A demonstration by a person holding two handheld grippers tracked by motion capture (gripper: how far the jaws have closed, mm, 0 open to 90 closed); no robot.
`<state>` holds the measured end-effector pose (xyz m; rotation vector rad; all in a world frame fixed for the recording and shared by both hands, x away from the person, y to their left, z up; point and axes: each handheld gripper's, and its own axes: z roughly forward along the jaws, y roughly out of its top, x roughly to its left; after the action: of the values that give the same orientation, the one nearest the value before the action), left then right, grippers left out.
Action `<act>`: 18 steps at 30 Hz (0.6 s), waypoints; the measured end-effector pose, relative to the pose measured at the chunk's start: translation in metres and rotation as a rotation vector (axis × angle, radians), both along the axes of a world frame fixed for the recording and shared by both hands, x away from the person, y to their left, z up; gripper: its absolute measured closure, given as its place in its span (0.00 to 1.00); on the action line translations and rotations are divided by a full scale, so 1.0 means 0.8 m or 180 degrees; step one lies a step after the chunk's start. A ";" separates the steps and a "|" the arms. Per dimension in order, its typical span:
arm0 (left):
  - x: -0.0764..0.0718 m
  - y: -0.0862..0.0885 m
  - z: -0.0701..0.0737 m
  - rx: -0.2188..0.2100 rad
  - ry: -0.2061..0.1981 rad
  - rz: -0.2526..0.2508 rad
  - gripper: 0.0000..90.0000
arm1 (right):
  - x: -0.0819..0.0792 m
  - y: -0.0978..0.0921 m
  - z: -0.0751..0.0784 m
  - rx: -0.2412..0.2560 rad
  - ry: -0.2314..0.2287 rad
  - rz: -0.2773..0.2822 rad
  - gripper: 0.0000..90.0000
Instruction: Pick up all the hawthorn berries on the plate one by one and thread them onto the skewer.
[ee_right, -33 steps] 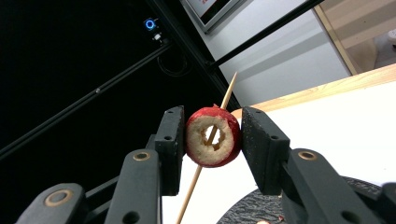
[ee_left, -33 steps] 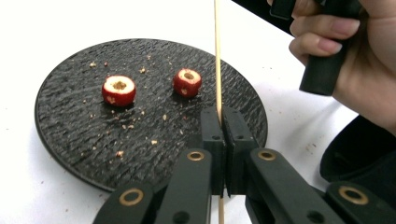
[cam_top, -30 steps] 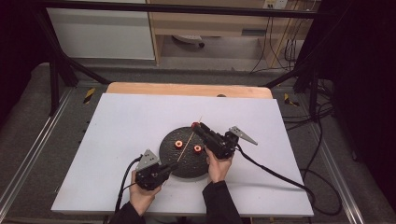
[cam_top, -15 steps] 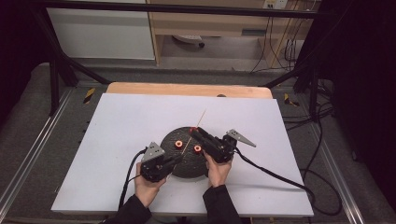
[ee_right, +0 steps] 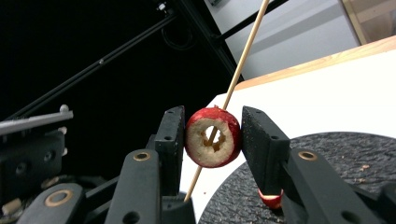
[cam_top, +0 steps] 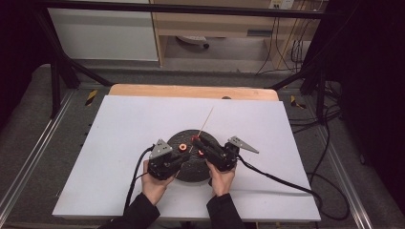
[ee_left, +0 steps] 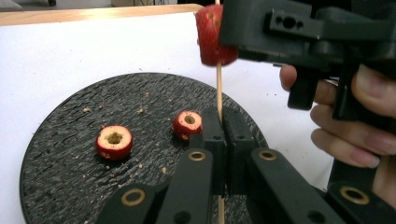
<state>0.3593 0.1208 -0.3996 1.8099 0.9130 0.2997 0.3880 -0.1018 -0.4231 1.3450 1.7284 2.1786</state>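
Your sleeves are black. Each black plastic gripper point(cam_top: 179, 157) has brass-ringed pivot screws, a grey three-cornered plate point(cam_top: 160, 148) on top, and a trailing black cable point(cam_top: 282, 179).

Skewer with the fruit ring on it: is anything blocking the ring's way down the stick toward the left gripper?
Nothing visible does. The fruit ring sits threaded on the skewer, pinched by the right gripper. Below it the stick runs bare down to the left gripper, shut on it. Two other rings lie aside on the plate.
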 end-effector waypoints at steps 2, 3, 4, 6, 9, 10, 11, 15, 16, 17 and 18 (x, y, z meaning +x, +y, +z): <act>0.001 -0.001 0.000 0.0003 -0.0004 -0.0007 0.98 | -0.001 0.000 -0.001 -0.0024 -0.0005 0.0007 0.68; 0.001 -0.001 0.001 0.0004 0.0001 -0.0004 0.98 | -0.002 0.001 -0.001 -0.0022 0.0009 0.0014 0.68; 0.002 -0.001 0.001 0.0011 -0.0003 -0.0004 0.98 | -0.003 0.001 -0.002 -0.0025 0.0021 0.0030 0.68; 0.002 -0.002 0.001 0.0014 0.0000 -0.0003 0.98 | -0.004 0.002 -0.004 -0.0060 0.0012 0.0045 0.68; 0.003 -0.002 0.000 0.0022 -0.0001 -0.0013 0.98 | -0.005 0.003 -0.005 -0.0072 0.0018 0.0057 0.68; 0.002 -0.001 0.000 0.0017 0.0002 -0.0016 0.98 | -0.005 0.003 -0.005 -0.0080 0.0022 0.0064 0.68; 0.002 -0.001 0.000 0.0016 0.0004 -0.0020 0.98 | -0.005 0.002 -0.005 -0.0090 0.0024 0.0074 0.68; 0.001 0.002 -0.001 0.0033 0.0004 -0.0049 0.98 | -0.005 0.001 -0.004 -0.0129 0.0018 0.0112 0.66; 0.001 0.003 -0.001 0.0033 0.0004 -0.0050 0.98 | -0.006 0.001 -0.003 -0.0164 0.0012 0.0097 0.62; 0.000 0.005 -0.002 0.0057 0.0002 -0.0061 0.98 | -0.006 0.000 -0.002 -0.0192 0.0001 0.0101 0.60; -0.001 0.007 -0.002 0.0073 -0.0004 -0.0063 0.98 | -0.005 -0.002 0.001 -0.0220 0.0012 0.0123 0.58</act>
<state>0.3583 0.1266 -0.4013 1.8386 0.8937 0.3000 0.3838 -0.1033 -0.4226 1.3117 1.8280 2.1156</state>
